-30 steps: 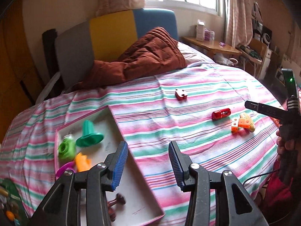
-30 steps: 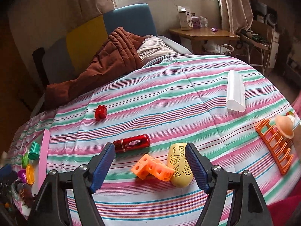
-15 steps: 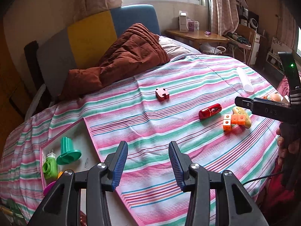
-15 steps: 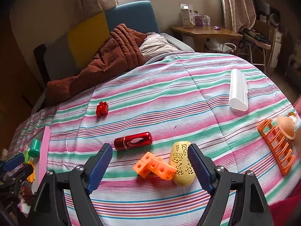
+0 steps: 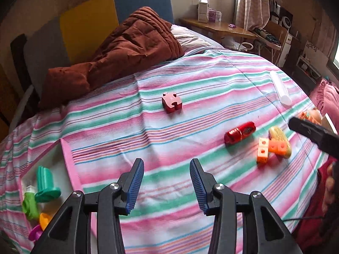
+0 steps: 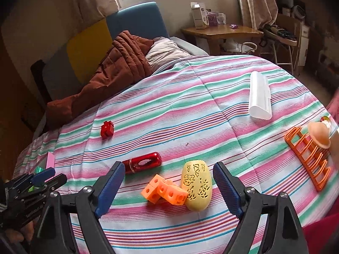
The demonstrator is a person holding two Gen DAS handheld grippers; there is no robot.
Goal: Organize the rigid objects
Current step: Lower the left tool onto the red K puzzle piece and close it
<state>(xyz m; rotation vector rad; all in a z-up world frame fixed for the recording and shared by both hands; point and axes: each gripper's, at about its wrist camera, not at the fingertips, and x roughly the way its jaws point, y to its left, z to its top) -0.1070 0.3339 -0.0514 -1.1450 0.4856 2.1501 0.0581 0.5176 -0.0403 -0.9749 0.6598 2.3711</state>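
My left gripper (image 5: 166, 185) is open and empty above the striped bedspread, right of the pink tray (image 5: 67, 165). The tray holds a green stand (image 5: 45, 185), a green piece and other small toys. A red puzzle piece (image 5: 172, 102), a red capsule (image 5: 239, 132), orange cubes (image 5: 269, 149) and a yellow oval case (image 5: 280, 138) lie ahead to the right. My right gripper (image 6: 167, 188) is open, with the orange cubes (image 6: 165, 191) and yellow case (image 6: 197, 186) lying between its fingers. The red capsule (image 6: 144, 162) lies just beyond its left finger.
A white tube (image 6: 259, 96), an orange rack (image 6: 307, 156) and a peach suction cup (image 6: 320, 134) lie at the right of the bed. A brown quilt (image 5: 118, 53) and pillow sit at the headboard. A wooden side table (image 6: 222, 30) stands beyond.
My left gripper has swung right, away from the tray and toward the loose toys. My right gripper has edged forward over the cubes and yellow case. Both stay open.
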